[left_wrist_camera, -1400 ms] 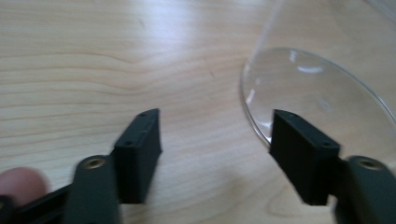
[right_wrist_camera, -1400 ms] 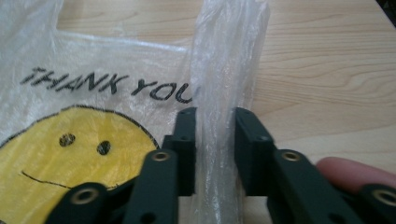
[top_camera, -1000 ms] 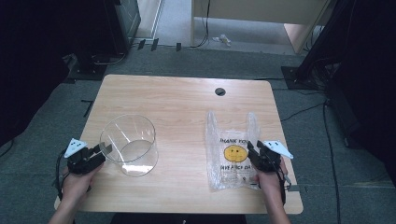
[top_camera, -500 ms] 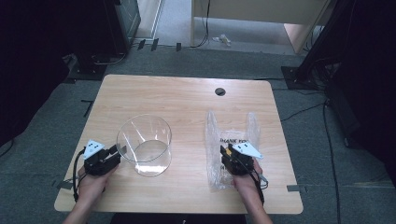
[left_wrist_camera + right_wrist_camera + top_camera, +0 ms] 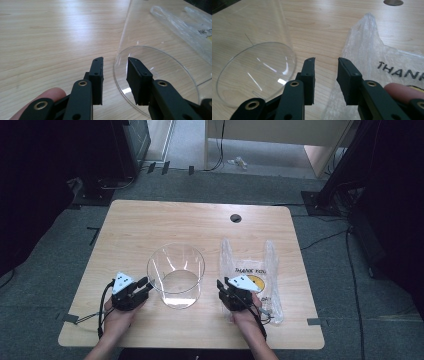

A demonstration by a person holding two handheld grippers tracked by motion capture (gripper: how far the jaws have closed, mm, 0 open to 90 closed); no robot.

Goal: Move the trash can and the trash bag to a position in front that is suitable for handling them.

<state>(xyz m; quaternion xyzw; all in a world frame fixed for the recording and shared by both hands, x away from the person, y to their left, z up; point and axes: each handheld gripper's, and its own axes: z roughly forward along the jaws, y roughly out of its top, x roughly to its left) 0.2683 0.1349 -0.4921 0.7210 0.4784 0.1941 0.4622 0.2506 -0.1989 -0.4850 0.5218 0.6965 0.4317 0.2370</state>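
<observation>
Closing in from both sides since a second ago, the two grippers now flank the clear plastic container (image 5: pixel 175 275), which has shifted from the left half of the table (image 5: pixel 150 222) toward its middle and stands just left of the plastic bag (image 5: pixel 252 270). Left gripper (image 5: pixel 146 284): jaws parted, nothing between the pads, set at the container's near-left base; whether a jaw touches the wall cannot be told. Right gripper (image 5: pixel 220 287): moved inward off the bag's right edge to its near-left corner, jaws just been closing yet still parted, with bare wood and a fringe of bag film in the gap, not pinched. Judgement: both hands are lining up on container and bag, likely to bring the two together; no grip is made yet. Container: transparent, round, thin-walled, flaring to a wide open rim, upright, empty. Bag: clear film, flat, handles pointing away, printed "THANK YOU" over a yellow smiley.
</observation>
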